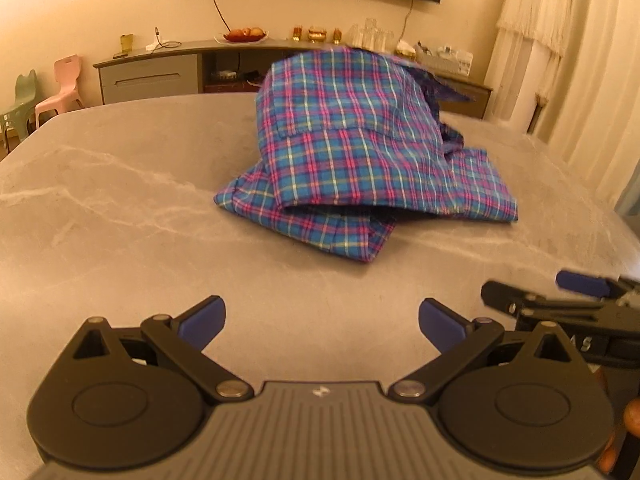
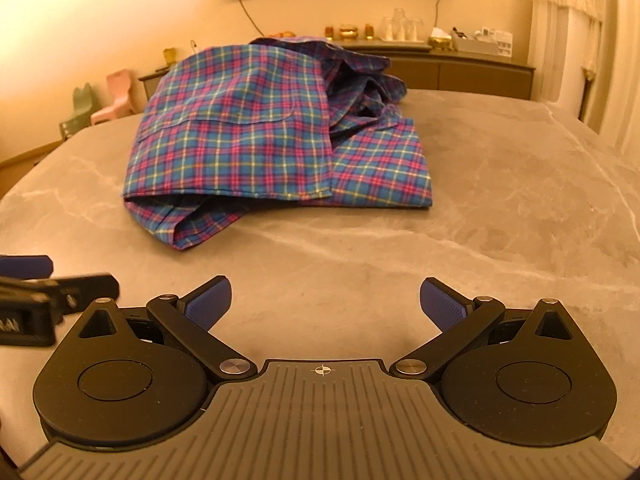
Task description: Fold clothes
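Both the left gripper (image 1: 322, 322) and right gripper (image 2: 325, 305) gape wide, empty; the rumpled plaid shirt (image 1: 356, 152) hides its far folds.

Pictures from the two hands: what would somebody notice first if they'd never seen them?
The bright plaid shirt catches the eye first, heaped in a loose pile in the middle of the grey marbled table. Next come the two grippers close to the cameras: the left gripper and the right gripper, both wide open, holding nothing, and short of the shirt.

Rumpled plaid shirt (image 1: 360, 148) on table (image 1: 120, 208)
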### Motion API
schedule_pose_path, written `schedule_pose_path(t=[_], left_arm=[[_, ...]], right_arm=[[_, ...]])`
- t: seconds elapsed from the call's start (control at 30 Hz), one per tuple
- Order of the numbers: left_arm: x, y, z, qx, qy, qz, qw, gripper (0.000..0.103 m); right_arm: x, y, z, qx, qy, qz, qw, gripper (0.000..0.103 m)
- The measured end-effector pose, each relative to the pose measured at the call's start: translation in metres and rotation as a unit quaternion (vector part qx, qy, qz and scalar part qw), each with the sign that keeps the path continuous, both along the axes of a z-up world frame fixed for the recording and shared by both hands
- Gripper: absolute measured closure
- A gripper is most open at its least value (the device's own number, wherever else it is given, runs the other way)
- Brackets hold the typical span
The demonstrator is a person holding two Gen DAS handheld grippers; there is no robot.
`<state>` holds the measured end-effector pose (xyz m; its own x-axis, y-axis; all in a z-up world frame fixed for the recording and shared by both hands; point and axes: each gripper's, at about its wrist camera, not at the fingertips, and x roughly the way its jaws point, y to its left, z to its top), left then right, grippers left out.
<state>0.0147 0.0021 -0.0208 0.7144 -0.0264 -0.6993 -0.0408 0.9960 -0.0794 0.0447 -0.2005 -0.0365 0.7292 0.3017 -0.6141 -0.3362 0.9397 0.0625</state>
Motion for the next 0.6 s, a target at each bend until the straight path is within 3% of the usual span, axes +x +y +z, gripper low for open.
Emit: schedule_pose_path(t=[0.27,0.4,0.6], left_arm=[[0.001,-0.001,-0.008,-0.015,0.015,-0.022,0.9995,0.004],[0.002,-0.005,-0.014,-0.015,0.028,-0.036,0.9988,0.013],[0.000,-0.005,-0.012,-0.009,0.020,-0.029,0.9993,0.015]], right_arm=[[-0.009,0.005,-0.001,-0.027,-0.040,0.003,0.999,0.005],[-0.008,0.004,0.001,-0.019,-0.037,0.013,0.999,0.005],[-0.008,0.006,-0.001,-0.024,-0.029,0.021,0.999,0.005]])
